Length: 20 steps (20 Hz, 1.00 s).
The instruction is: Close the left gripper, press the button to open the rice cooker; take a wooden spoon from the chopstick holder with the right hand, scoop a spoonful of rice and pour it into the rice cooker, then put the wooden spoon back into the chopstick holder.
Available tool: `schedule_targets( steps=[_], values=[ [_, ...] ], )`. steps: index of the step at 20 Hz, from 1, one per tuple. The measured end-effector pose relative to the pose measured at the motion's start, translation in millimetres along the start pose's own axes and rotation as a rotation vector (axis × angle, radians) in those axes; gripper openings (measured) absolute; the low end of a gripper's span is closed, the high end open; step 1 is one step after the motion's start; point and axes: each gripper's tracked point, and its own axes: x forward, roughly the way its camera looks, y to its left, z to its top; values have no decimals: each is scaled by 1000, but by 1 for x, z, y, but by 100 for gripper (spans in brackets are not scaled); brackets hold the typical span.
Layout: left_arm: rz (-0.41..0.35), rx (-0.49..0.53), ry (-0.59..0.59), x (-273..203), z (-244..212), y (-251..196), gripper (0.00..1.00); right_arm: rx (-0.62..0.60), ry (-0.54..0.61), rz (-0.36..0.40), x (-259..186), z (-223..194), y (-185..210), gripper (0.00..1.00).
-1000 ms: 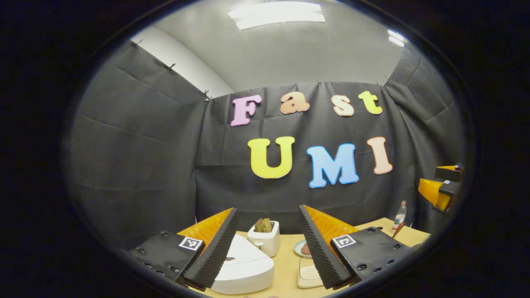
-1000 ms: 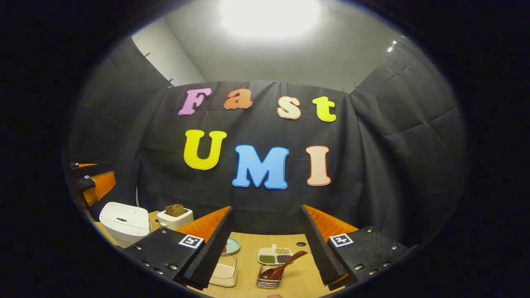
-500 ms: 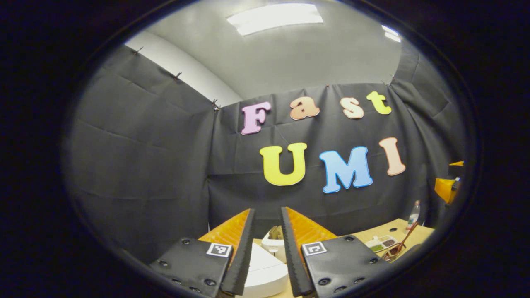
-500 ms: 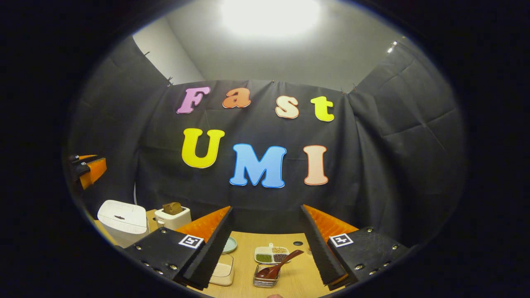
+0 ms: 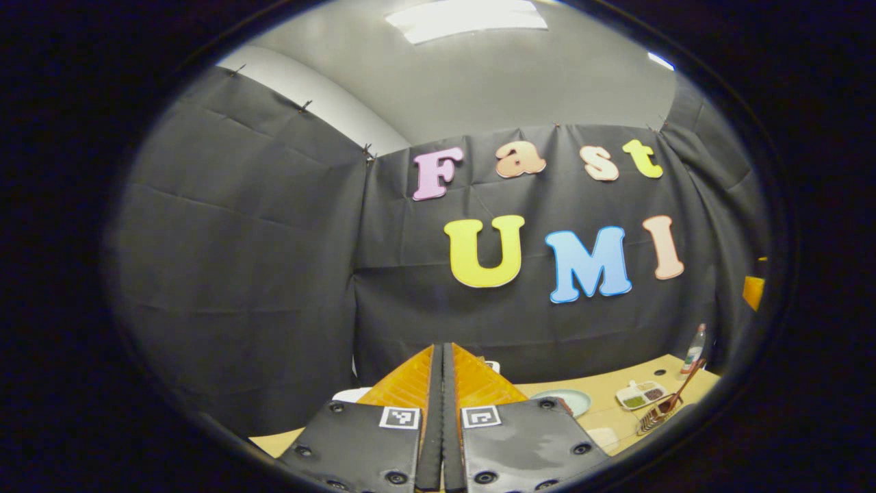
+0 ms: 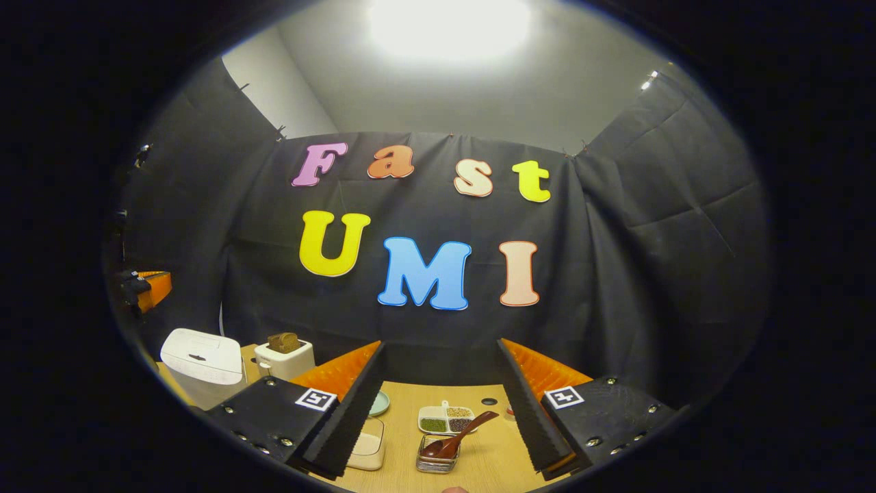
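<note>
Left gripper [image 5: 443, 411]: jaws clenched flat together, nothing between them, raised above the worktop [image 5: 616, 390]. Cooker [image 6: 203, 359] sat at far left in the right gripper view, lid down, below and ahead of the left jaws, so that hand was the nearer; press not yet made. Right gripper [image 6: 438, 404]: jaws released wide, empty. Spoon [image 6: 457, 438] stood in the holder [image 6: 436, 462] just ahead between them, handle leaning up to the right.

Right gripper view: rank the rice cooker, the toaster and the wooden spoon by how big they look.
1. Rice cooker, largest.
2. Toaster.
3. Wooden spoon, smallest.
The spoon lies nearer the camera, so its true size is unsure.
</note>
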Motion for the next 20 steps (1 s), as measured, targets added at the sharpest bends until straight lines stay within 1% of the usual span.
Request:
schedule_targets(
  steps=[3, 4, 5, 6, 9, 10, 11, 13, 14, 15, 20],
  values=[
    [20, 7, 53, 16, -25, 10, 8, -6, 10, -8, -5, -1, 0, 95],
    [27, 4, 72, 19, -37, 15, 11, -10, 12, -12, -6, -1, -1, 95],
    [31, -1, 88, 23, -46, 18, 11, -15, 12, -16, -7, 0, -1, 95],
    [35, 4, 107, 26, -57, 20, 8, -19, 12, -19, -8, 1, -1, 95],
    [42, 28, 165, 38, -93, 29, 8, -31, 17, -27, -12, 2, -2, 95],
    [42, 27, 185, 41, -103, 31, 11, -35, 20, -33, -14, 1, -4, 95],
    [39, 22, 206, 43, -113, 31, 8, -38, 24, -38, -14, 1, -4, 95],
    [41, 10, 251, 48, -132, 33, 8, -45, 30, -47, -17, 0, -7, 95],
    [42, 7, 267, 50, -139, 33, 11, -48, 35, -50, -17, -1, -8, 95],
    [46, 7, 282, 51, -147, 34, 8, -51, 38, -52, -18, -2, -8, 95],
    [50, 23, 341, 52, -172, 35, 8, -55, 43, -54, -21, -3, -10, 95]
  ],
)
